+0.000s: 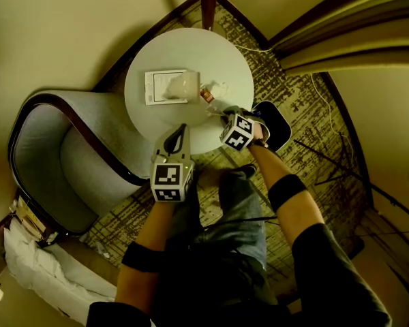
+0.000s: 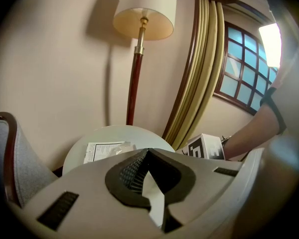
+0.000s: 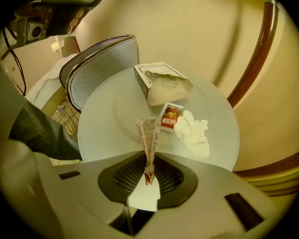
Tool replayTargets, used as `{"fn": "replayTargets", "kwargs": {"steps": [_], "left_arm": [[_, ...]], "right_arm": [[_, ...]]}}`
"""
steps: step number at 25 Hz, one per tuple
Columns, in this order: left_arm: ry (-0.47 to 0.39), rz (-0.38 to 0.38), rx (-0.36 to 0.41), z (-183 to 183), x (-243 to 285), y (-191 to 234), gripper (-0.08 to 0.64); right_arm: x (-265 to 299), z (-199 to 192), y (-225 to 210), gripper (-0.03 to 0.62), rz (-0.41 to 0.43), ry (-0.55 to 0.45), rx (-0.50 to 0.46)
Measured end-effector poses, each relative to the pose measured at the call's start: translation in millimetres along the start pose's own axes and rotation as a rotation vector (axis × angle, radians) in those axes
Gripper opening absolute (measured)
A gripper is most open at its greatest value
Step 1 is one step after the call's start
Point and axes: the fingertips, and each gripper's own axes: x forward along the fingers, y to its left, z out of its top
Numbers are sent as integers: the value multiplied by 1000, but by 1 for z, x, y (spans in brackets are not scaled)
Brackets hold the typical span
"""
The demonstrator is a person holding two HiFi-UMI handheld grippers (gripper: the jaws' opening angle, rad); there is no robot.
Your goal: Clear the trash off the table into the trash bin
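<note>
A thin wrapper strip [image 3: 148,133] is clamped between the pads of the right gripper [image 3: 148,156], low in the centre of the right gripper view. The left gripper [image 2: 147,153] is held closed with nothing in it. Three pieces are left on the round surface [image 3: 109,118] – a red sachet [image 3: 171,116], a crumpled tissue [image 3: 194,133] just beside it, and a torn carton [image 3: 162,83] above them. The dark trash bin [image 1: 281,121] is seen right of the surface; the clearing is judged barely begun.

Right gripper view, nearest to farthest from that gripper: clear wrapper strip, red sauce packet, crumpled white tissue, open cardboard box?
1. Clear wrapper strip, in its jaws.
2. Red sauce packet (middle), crumpled white tissue (right): too close to call.
3. Open cardboard box, behind.
</note>
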Motion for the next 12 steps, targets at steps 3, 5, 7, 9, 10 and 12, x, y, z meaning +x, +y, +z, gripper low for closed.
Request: {"fn": "replayTargets", "kwargs": {"steps": [3, 5, 7, 9, 10, 12], "left_arm": [[-4, 5, 2, 2, -3, 0, 1], [-7, 5, 2, 4, -4, 0, 1], [-12, 3, 5, 8, -6, -1, 1], [-15, 2, 15, 13, -12, -4, 1], [-16, 3, 23, 14, -16, -6, 1], [-17, 7, 46, 16, -23, -8, 1]], "right_arm": [[-11, 7, 0, 75, -15, -29, 12], [-21, 13, 1, 75, -19, -47, 21], [-37, 22, -2, 75, -43, -73, 35], [-58, 31, -4, 75, -70, -108, 59], [-70, 35, -4, 75, -79, -127, 73], [-97, 43, -2, 77, -91, -167, 91]]}}
